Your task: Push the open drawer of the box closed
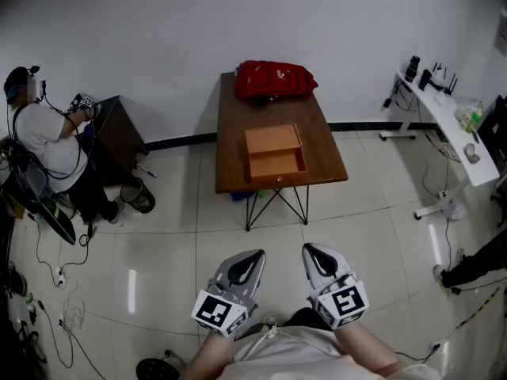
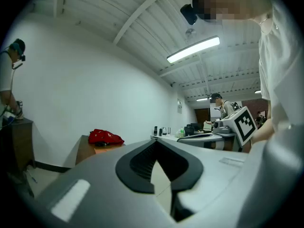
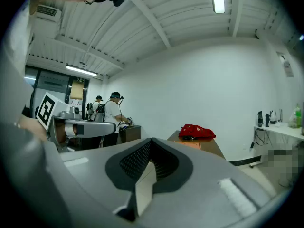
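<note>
Over on the far left a person [image 1: 40, 133] in a white shirt stands bent over a dark cabinet [image 1: 119, 129] against the wall. Nearer, at the bottom of the head view, the left gripper [image 1: 255, 256] is held low over the tiled floor, close to the body of the person holding it. Its fingers are pressed together at the tips with nothing caught between them (in its own view only a thin wedge of floor shows behind the pads).

In the middle of the room a brown table [image 1: 329, 153] stands with one end against the wall. A red bag [image 1: 273, 80] lies at the wall end. The orange box [image 1: 273, 139] sits in the middle of the top, and its drawer [image 1: 277, 165] is pulled out toward the near edge, open and showing its inside. Both grippers are well apart from it, across a stretch of floor.

The right gripper [image 1: 310, 250] hangs just beside the left one, fingers likewise closed tip to tip and empty.

Along the right wall runs a white desk [image 1: 451, 133] with small things on it, too small to name.
</note>
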